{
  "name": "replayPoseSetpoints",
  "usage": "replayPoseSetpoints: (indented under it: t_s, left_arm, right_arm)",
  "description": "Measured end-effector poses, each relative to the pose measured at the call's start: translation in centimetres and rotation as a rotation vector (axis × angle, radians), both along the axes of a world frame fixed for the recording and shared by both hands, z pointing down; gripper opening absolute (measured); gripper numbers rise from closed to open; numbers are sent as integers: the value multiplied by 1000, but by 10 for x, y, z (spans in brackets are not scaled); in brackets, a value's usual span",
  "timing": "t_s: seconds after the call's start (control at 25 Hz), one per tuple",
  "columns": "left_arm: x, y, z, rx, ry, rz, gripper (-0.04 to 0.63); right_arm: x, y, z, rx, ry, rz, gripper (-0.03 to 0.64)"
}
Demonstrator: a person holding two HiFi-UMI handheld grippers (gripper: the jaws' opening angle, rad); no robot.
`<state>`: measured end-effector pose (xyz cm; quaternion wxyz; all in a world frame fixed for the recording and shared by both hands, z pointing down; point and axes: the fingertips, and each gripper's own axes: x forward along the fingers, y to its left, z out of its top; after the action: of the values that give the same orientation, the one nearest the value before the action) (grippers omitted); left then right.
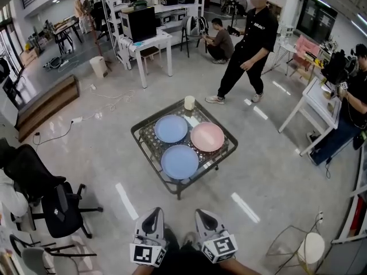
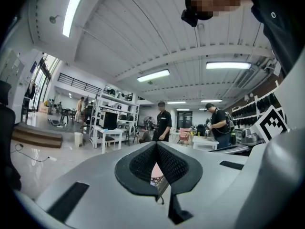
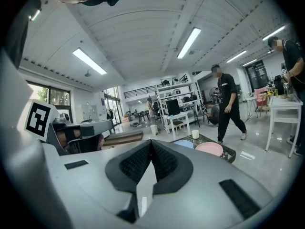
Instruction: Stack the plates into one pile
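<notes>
Three plates lie side by side on a low glass table [image 1: 139,132]: a blue plate [image 1: 171,128] at the back left, a pink plate [image 1: 207,136] at the back right, a second blue plate [image 1: 179,161] in front. My left gripper [image 1: 155,212] and right gripper [image 1: 203,213] are side by side at the bottom of the head view, short of the table, both shut and empty. The right gripper view has its jaws [image 3: 151,142] together, with the pink plate [image 3: 208,149] and a blue plate [image 3: 183,144] ahead. A sliver of pink plate [image 2: 155,178] shows behind the left gripper's [image 2: 156,144] meeting jaws.
A white cup [image 1: 189,102] stands at the table's far corner. A person in black [image 1: 246,44] stands just beyond the table, another crouches [image 1: 221,39] farther back. Black office chairs [image 1: 57,208] are at the left, a white table [image 1: 318,105] and a seated person [image 1: 350,107] at the right.
</notes>
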<state>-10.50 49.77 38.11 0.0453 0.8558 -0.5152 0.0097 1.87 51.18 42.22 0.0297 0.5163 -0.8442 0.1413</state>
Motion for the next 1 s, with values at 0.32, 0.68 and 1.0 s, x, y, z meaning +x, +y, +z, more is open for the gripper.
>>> replayPoseSetpoints:
  t_s: [0.32, 0.68, 1.0]
  left_arm:
    - [-1, -27, 13, -7, 7, -11, 15]
    - [0, -110, 27, -47, 19, 28, 15]
    - [-21, -212, 44, -90, 0, 82, 15]
  right_arm:
    - [6, -29, 11, -1, -1, 15, 8]
    - [1, -103, 21, -42, 22, 40, 8]
    - [-20, -204, 41, -86, 41, 68, 8]
